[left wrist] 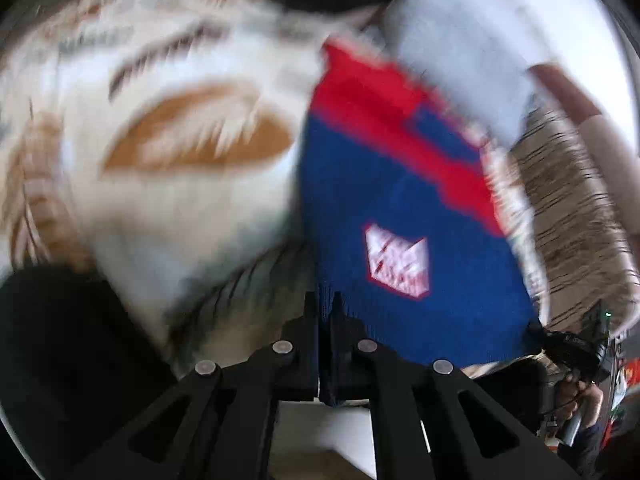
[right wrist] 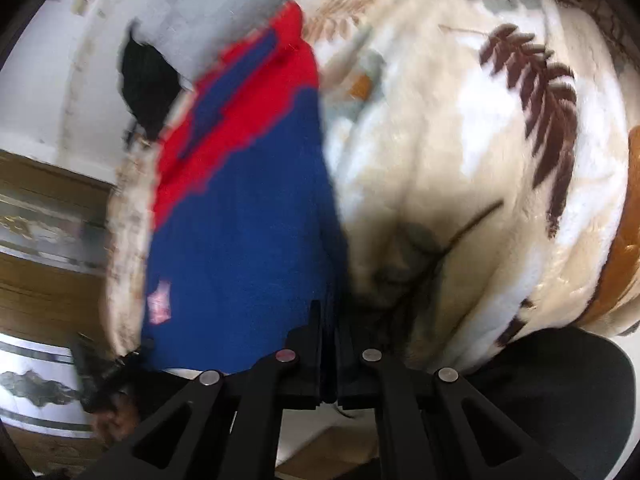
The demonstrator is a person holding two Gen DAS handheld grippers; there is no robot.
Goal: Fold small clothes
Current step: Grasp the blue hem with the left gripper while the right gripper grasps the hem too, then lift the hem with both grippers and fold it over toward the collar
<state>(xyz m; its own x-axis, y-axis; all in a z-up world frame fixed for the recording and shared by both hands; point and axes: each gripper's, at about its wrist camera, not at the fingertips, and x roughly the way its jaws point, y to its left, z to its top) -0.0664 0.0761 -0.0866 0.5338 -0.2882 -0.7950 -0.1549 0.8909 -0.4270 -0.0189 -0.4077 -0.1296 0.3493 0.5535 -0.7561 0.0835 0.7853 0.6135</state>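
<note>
A small blue knit sweater (left wrist: 400, 208) with a red band and a white badge is stretched over a cream blanket; both views are blurred. My left gripper (left wrist: 325, 304) is shut on the sweater's near left corner, with blue fabric pinched between its black fingers. My right gripper (right wrist: 329, 312) is shut on the sweater (right wrist: 240, 240) at its near right corner. In the left wrist view the right gripper (left wrist: 534, 326) shows at the sweater's lower right corner, held by a hand (left wrist: 576, 396). In the right wrist view the left gripper (right wrist: 136, 354) grips the lower left corner.
The cream blanket (right wrist: 460, 160) with brown leaf prints covers the surface under the sweater. A black garment (right wrist: 144, 80) lies at the far end beside a grey cloth (left wrist: 460, 40). A dark cushion (right wrist: 560, 392) sits near the front edge. Wooden furniture (right wrist: 48, 208) stands at the left.
</note>
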